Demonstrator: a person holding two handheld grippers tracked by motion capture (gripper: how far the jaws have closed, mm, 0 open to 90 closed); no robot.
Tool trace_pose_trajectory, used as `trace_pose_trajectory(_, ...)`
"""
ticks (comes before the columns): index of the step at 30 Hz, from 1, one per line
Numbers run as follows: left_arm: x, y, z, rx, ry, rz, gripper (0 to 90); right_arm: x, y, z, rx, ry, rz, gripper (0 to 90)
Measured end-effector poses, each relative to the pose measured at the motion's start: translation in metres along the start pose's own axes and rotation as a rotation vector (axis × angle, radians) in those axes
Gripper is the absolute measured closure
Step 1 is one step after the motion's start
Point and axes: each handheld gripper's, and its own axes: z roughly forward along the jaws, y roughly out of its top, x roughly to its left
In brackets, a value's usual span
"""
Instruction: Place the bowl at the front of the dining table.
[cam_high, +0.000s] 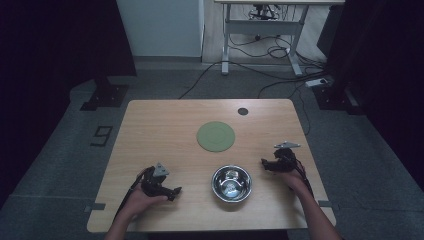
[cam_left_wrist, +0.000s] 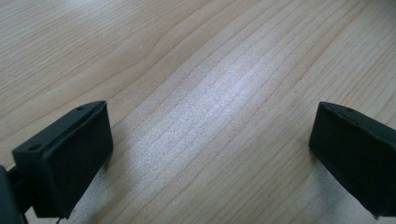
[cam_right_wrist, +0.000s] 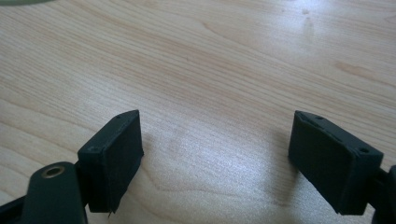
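A grey carpeted floor (cam_high: 60, 165) lies under a light wooden desk (cam_high: 150, 130), with dark curtains at both sides and a second, white-legged table (cam_high: 260, 30) and loose cables behind it. Near the front middle of the desk stands an empty steel bowl (cam_high: 231, 183); a flat green round mat (cam_high: 216, 136) lies just beyond it, apart from the bowl, and a small dark disc (cam_high: 243, 111) sits near the far edge. The left hand-held gripper (cam_high: 172, 192) rests low on the desk left of the bowl, its jaws released and spread wide over bare wood. The right hand-held gripper (cam_high: 265, 163) sits right of the bowl, likewise spread wide with nothing between its jaws.
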Motion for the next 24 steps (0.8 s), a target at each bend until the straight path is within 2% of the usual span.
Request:
trace_pose_trajectory(9, 0.000, 0.000, 0.000, 0.000, 0.001, -0.001, 0.0, 0.000, 0.004, -0.003, 0.056, 0.005, -0.008, 18.2)
trace_pose_trajectory(12, 0.000, 0.000, 0.000, 0.000, 0.001, -0.001, 0.0, -0.002, 0.006, -0.005, 0.073, 0.010, -0.006, 22.4)
trace_pose_trajectory(14, 0.000, 0.000, 0.000, 0.000, 0.001, -0.001, 0.0, -0.005, 0.006, -0.007, 0.080, 0.020, 0.021, 23.8)
trace_pose_trajectory(24, 0.000, 0.000, 0.000, 0.000, 0.001, -0.001, 0.0, -0.004, 0.011, -0.019, 0.039, 0.033, 0.065, 24.8)
